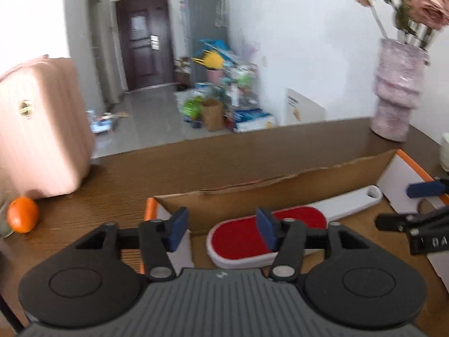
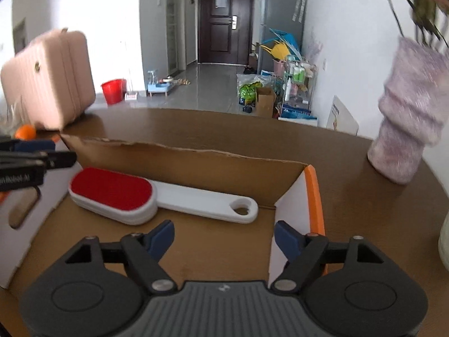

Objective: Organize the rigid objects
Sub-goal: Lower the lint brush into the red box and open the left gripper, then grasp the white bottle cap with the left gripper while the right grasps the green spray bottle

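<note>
The right gripper [image 2: 224, 238], jaws apart and empty, hangs over an open box [image 2: 314, 196] where a red-faced brush [image 2: 112, 193] lies at ten o'clock, with a vase [image 2: 407, 129] at two o'clock.

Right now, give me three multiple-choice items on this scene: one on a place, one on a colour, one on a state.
1. Where does the lint brush lie?
A. in the cardboard box
B. on the floor
C. on the pink case

2. What colour is the brush's pad?
A. green
B. red
C. yellow

3. How does the right gripper stand?
A. shut on the brush
B. shut on the orange
C. open, holding nothing

Answers: 1 A, the box walls stand around it; 2 B, the oval face is red; 3 C, its fingers are apart over the box floor.
</note>
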`<action>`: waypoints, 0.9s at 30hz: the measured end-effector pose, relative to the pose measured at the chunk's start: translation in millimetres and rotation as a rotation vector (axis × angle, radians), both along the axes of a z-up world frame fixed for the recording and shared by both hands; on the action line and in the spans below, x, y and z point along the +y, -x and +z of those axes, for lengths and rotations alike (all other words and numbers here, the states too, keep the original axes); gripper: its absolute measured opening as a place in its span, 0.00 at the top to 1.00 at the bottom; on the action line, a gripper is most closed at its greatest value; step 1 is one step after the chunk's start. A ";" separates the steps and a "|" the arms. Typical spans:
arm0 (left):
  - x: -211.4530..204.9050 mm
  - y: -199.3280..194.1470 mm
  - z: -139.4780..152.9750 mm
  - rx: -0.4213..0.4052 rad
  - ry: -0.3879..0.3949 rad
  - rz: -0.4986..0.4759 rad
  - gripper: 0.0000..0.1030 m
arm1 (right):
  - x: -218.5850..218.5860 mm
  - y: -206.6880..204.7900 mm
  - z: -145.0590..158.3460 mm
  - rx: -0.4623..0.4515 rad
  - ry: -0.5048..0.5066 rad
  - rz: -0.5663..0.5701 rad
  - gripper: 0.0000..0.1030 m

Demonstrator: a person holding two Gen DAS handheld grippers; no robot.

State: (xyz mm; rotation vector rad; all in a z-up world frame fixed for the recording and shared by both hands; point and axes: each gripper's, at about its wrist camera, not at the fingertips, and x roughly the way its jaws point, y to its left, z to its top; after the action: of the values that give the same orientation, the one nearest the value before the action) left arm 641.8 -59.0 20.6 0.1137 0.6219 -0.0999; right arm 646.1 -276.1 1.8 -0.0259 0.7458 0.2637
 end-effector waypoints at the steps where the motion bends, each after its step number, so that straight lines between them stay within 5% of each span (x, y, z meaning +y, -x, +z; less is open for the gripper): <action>1: -2.5 -0.1 1.7 -0.004 -0.003 0.009 0.42 | -1.5 3.4 0.6 -0.006 -0.004 -0.020 0.23; 6: 9.0 32.5 21.8 -0.017 0.036 0.054 0.31 | -18.0 28.1 24.2 -0.120 -0.039 -0.076 0.15; 9: 17.2 74.7 43.5 -0.087 0.005 0.064 0.22 | -33.3 63.8 51.2 -0.199 -0.089 -0.060 0.00; 14: 33.5 166.5 66.5 -0.243 -0.021 0.093 0.03 | -46.8 138.9 75.4 -0.301 -0.002 -0.053 0.00; 19: 34.1 254.1 69.0 -0.312 -0.088 0.094 0.00 | -55.2 223.9 75.3 -0.380 0.007 -0.052 0.00; 27: 39.0 371.8 61.9 -0.357 0.002 0.134 0.00 | -49.5 338.2 63.4 -0.409 -0.067 -0.039 0.00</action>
State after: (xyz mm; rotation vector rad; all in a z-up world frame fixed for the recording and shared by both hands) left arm 270.1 -20.0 82.5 0.0850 0.2713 0.0489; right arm 307.8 -325.5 65.2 -0.0016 0.3303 0.2367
